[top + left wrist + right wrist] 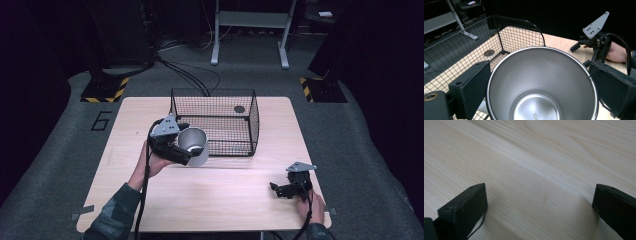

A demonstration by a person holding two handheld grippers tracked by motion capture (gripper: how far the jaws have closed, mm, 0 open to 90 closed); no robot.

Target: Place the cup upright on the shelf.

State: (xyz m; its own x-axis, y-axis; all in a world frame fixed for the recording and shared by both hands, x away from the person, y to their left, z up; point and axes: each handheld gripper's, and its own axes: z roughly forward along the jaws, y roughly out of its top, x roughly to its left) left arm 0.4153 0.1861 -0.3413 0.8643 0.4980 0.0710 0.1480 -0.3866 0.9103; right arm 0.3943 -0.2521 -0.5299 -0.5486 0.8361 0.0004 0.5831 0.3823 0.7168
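Observation:
A shiny steel cup (198,140) hangs tilted just above the table, at the front left corner of the black wire basket (235,95). My left gripper (185,150) is shut on the cup, one jaw on each side of its wall. In the left gripper view I look straight into the empty steel cup (541,82), with the wire basket (511,32) behind it. My right gripper (276,190) rests low on the table near the front right, open. In the right gripper view its jaws stand wide apart over bare wood, the right gripper (540,205) holding nothing.
The light wooden table (215,195) carries the basket at its back middle. A small dark round disc (239,109) lies on the basket's floor. Beyond the table are cables, a white stand's legs (250,45) and yellow-black marked bases (105,90).

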